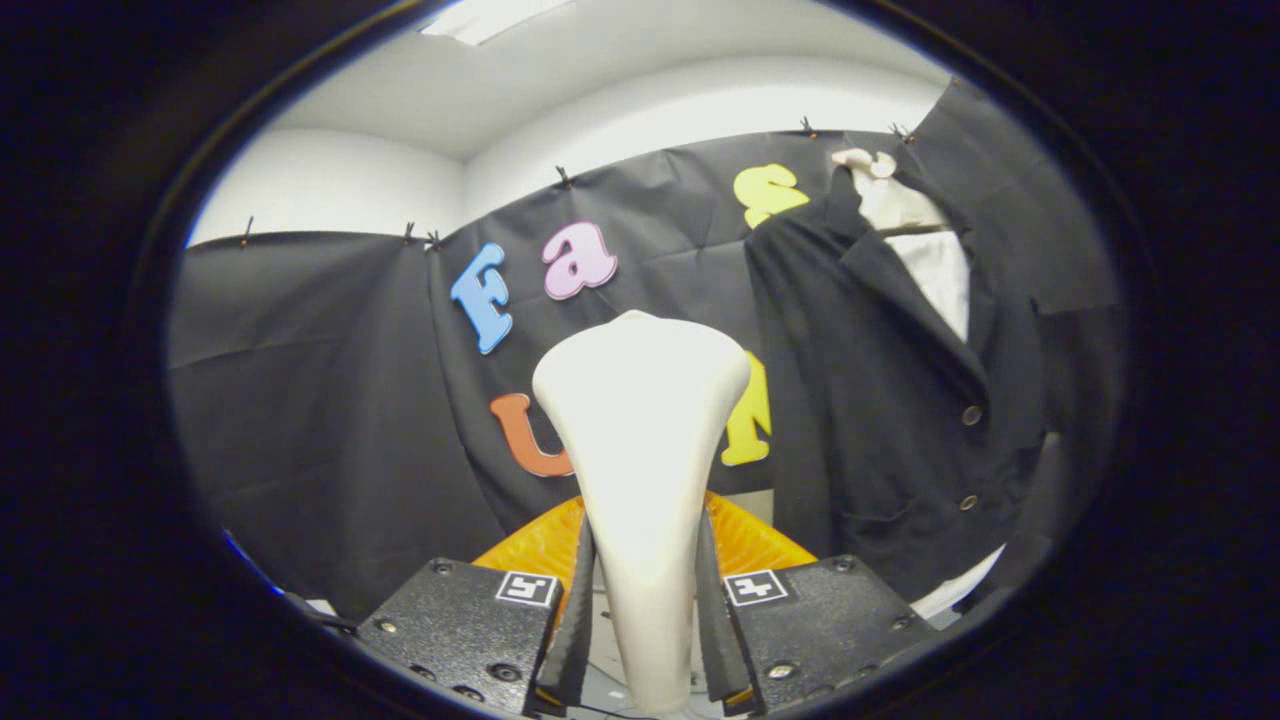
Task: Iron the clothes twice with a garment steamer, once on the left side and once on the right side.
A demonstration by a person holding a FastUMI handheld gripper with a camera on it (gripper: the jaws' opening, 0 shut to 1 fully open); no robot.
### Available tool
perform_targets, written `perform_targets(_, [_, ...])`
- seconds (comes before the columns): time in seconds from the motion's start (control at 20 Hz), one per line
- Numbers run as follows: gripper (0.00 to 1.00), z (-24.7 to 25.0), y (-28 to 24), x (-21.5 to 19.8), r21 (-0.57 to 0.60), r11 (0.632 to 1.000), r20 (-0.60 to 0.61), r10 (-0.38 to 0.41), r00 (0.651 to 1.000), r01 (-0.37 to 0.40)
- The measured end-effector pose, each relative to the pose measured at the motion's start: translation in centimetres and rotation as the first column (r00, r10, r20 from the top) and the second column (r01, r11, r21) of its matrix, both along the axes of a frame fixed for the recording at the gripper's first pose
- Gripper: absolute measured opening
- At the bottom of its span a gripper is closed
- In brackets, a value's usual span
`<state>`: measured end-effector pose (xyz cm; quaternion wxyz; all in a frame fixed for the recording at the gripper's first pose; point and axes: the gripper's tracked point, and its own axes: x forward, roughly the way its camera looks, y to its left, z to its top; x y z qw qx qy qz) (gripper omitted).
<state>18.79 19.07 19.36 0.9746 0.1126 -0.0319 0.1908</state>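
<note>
The gripper [645, 610] was clamped on the garment steamer [640, 480], both fingers pressed against its narrow neck, the broad head rising ahead of them. An orange base [545, 545] showed just behind the fingers. Beyond and off to the right, well apart from the steamer head, hung the dark jacket [880, 400] on a pale hanger [890, 195]. The smooth, tapering neck could probably slip or twist in the grip during a swing towards the cloth.

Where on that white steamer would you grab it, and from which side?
By its narrow neck, as the gripper grips it now: both fingers press on the slim handle of the steamer from left and right. The head flares wide above, too broad for the jaws, and it must stay free to face the dark jacket.
</note>
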Motion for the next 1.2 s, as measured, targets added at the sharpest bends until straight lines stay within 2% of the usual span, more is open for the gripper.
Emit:
perform_targets(0.2, [0.47, 1.6, -6.2, -3.7, 0.024, 0.997, 0.034, -0.078, 0.996, 0.077])
perform_targets(0.4, [0.47, 4.2, -11.8, -4.8, 0.021, 0.986, 0.072, -0.164, 0.984, 0.163])
perform_targets(0.7, [0.47, 7.9, -15.7, -1.0, 0.019, 0.975, 0.086, -0.224, 0.971, 0.223])
perform_targets(1.2, [0.47, 13.2, -16.4, 9.1, -0.053, 0.955, 0.090, -0.285, 0.954, 0.290])
